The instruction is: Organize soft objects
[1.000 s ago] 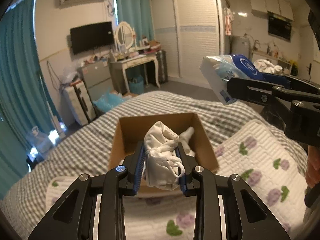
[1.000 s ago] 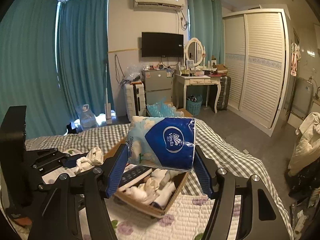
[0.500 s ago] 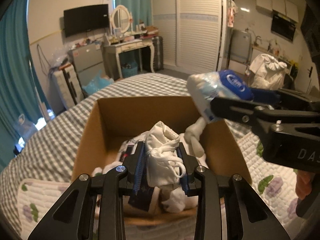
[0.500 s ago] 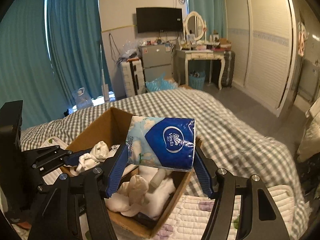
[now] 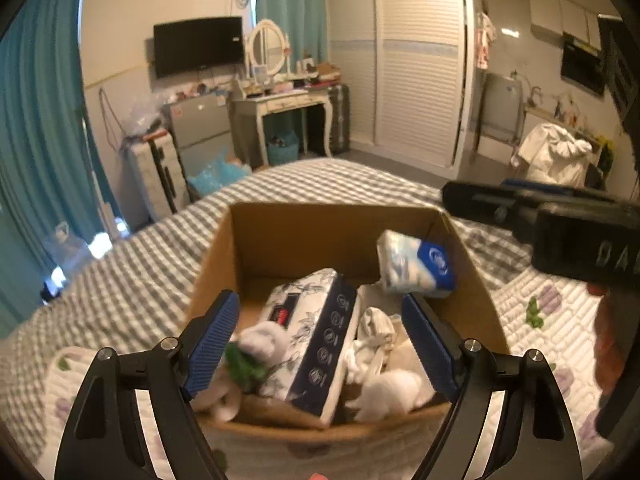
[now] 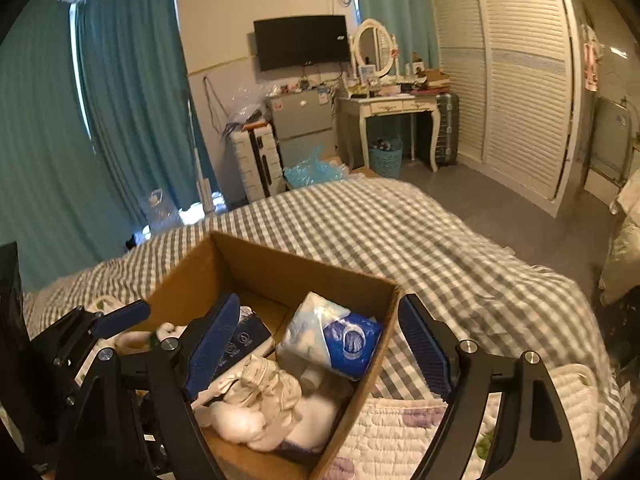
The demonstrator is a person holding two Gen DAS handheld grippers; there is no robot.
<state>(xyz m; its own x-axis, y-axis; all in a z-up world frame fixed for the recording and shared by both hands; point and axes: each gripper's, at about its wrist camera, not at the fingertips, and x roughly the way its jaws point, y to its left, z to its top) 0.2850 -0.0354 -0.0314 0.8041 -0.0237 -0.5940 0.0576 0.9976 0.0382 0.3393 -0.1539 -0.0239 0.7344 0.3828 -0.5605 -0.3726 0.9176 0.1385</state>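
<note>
Cardboard box (image 5: pixel 280 236) sits open on the checked bed (image 6: pixel 400 224), and that's where all the soft stuff is. Blue-and-white tissue pack (image 5: pixel 416 268) is in the far right corner of the box; in the left wrist view it looks blurred and tipped, its long axis slanting down toward the right wall, blue logo end lowest. From the right wrist view the same pack (image 6: pixel 334 338) lies on the pile with its logo end pointing toward the near right wall.

Next to it a flat floral pack with a navy edge (image 5: pixel 316 340) leans lengthwise, long axis running from the front of the box toward the back. White cloth bundle (image 5: pixel 374 340) is tucked between the two, with more white socks (image 5: pixel 394 394) at the front and something green (image 5: pixel 244 364) on the left, too blurry to identify.

Left gripper (image 5: pixel 320 340) hangs over the near edge of the box, fingers spread wide with nothing between them. Right gripper (image 6: pixel 320 344) is the same deal, fingers wide apart, one over the box contents and the other just outside the right wall. A quilted floral mat (image 6: pixel 400 432) lies under the front of the box.
</note>
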